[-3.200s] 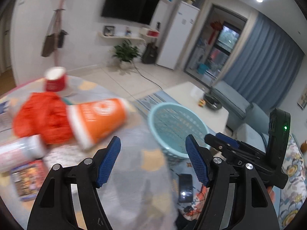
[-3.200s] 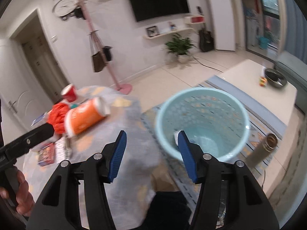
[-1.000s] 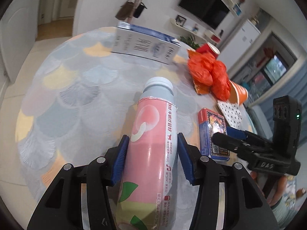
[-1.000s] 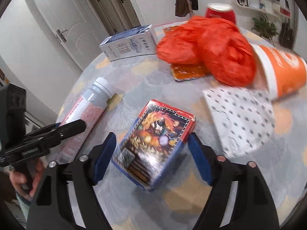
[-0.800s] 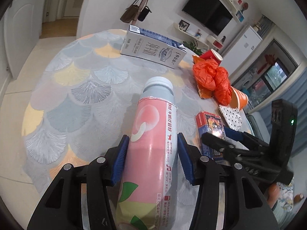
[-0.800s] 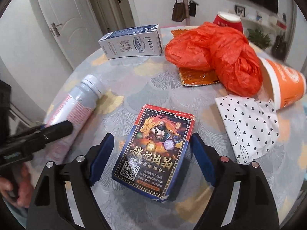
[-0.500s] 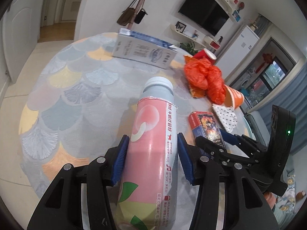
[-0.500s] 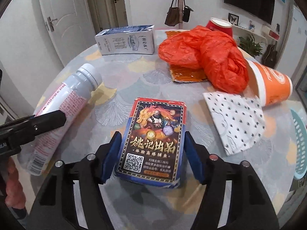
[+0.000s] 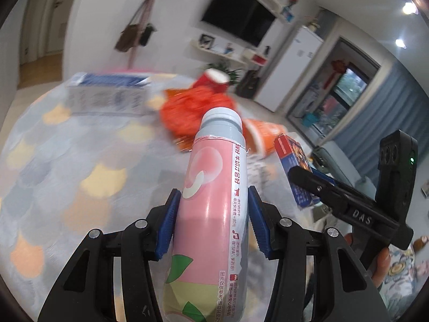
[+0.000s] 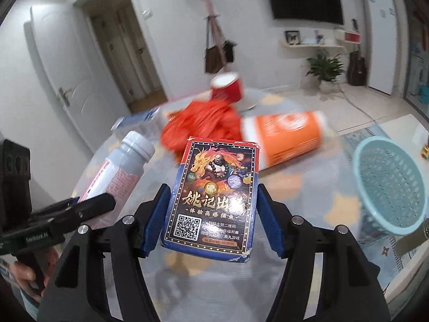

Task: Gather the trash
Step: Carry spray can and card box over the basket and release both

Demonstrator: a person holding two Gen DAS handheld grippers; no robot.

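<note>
Left wrist view first: the left gripper (image 9: 211,222) had its blue pads clamped on both sides of the pink bottle (image 9: 211,201), cap pointing away and up, the bottle clear of the desk (image 9: 53,161). Off to the right you could see the card box (image 9: 295,166) pinched in the right gripper (image 9: 308,185). Everything left on the desk was blurry: the orange bag (image 9: 187,110), the red cup (image 9: 214,79), the tipped orange cup (image 9: 265,136) and the blue-and-white carton (image 9: 107,94).

My take on doing this bit well: the grip sat around mid-body, which looked decent, but a smooth round bottle can pivot between flat pads, so I'd keep it steady and not swing hard.

Right wrist view: the right gripper (image 10: 211,214) held the card box (image 10: 214,196) by its long edges, face toward the camera, lifted off the desk (image 10: 295,187). The light-blue basket (image 10: 388,185) sat low on the right, past the desk edge. The pink bottle (image 10: 118,171) in the left gripper (image 10: 88,206) showed on the left.

I'd bring both over the basket's mouth before letting go, probably one at a time, since two grippers crowding one rim could bump. Release low so the box doesn't bounce out.
</note>
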